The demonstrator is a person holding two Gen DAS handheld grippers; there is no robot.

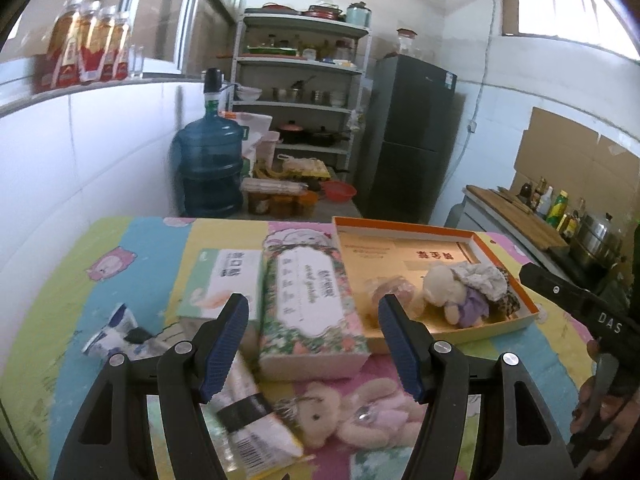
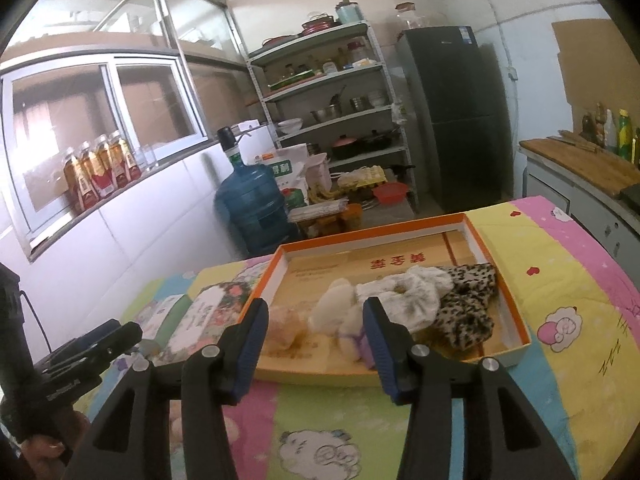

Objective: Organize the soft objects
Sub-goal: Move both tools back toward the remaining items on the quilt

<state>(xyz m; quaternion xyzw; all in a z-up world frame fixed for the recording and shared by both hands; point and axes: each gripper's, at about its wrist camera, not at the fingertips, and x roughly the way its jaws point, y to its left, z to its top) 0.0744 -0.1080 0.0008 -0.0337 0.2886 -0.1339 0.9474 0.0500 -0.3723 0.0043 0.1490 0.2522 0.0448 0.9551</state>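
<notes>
My left tongs (image 1: 312, 344) stand wide open and empty above a floral-printed rectangular tissue box (image 1: 312, 304), whose label script I cannot read. My right tongs (image 2: 314, 338) are open too, gripping nothing, over the shallow orange-rimmed cardboard box (image 2: 516, 308) on the cartoon-print bench (image 2: 560, 280). Inside it lie a cream plush toy in purple (image 2: 340, 314), a white scrunchie (image 2: 412, 292) and a leopard-print scrunchie (image 2: 468, 312). A beige plush bear (image 1: 320, 412) lies outside on the cloth. The other tool's handle reads "DAS".

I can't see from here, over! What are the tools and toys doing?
Left tool open, empty. Right tool open, empty. Pink bear lying loose on the cloth; white plush and scrunchies in the orange box. Floral tissue pack beside the box.
</notes>
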